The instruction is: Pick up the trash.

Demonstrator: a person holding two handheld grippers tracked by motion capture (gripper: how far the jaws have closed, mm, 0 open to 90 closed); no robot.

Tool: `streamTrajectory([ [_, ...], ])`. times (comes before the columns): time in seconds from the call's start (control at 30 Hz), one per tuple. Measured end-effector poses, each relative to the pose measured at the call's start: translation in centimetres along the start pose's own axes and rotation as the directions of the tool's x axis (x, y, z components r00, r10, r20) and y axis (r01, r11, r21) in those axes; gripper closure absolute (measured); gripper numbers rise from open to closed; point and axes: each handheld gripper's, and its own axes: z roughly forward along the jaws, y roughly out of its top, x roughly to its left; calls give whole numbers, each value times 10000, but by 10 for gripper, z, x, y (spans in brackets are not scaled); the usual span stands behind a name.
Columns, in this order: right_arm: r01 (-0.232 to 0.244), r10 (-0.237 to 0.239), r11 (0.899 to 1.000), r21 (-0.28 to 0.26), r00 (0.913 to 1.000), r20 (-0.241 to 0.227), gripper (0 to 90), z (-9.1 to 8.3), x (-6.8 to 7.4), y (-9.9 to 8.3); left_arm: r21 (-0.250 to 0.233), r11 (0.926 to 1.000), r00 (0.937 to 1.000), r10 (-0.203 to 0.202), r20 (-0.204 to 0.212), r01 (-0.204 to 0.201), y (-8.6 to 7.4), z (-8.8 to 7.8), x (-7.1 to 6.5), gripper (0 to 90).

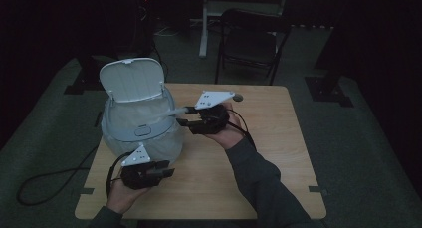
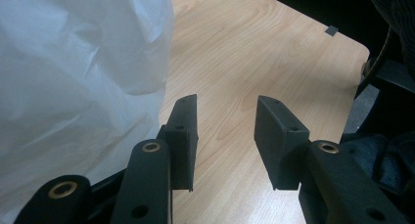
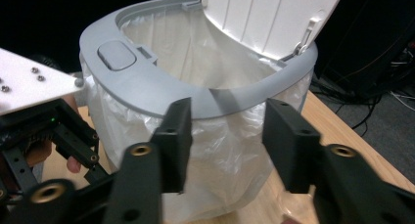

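Note:
A grey bin (image 1: 142,131) lined with a white plastic bag (image 2: 73,77) stands on the left part of the wooden table (image 1: 259,153), its white lid (image 1: 132,79) tipped up and back. My right gripper (image 1: 182,116) is level with the bin's right side. Seen from the right gripper view, this gripper (image 3: 225,141) is open, with the bin's grey rim (image 3: 220,99) just beyond the jaws and nothing pressed between them. My left gripper (image 1: 169,169) lies low at the bin's near side. In its own view the left gripper (image 2: 227,136) is open over bare wood, the bag beside its left jaw.
A dark folding chair (image 1: 249,41) stands behind the table's far edge. A black cable (image 1: 50,180) loops on the floor to the left. Bare tabletop (image 2: 254,53) stretches to the right of the bin. The near table edge is close to both hands.

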Motion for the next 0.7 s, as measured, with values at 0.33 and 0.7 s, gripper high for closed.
streamTrajectory([
  [0.33, -140, 140, 9999, 21, 9999, 78, 512, -2, -4, -5, 5, 10000, 10000, 26, 9, -26, 1, 1, 0, 620],
  [0.7, -661, 661, 9978, -7, 9962, 571, 524, -3, -17, -24, -46, 10000, 10000, -31, -7, 31, -1, 2, 2, 620],
])
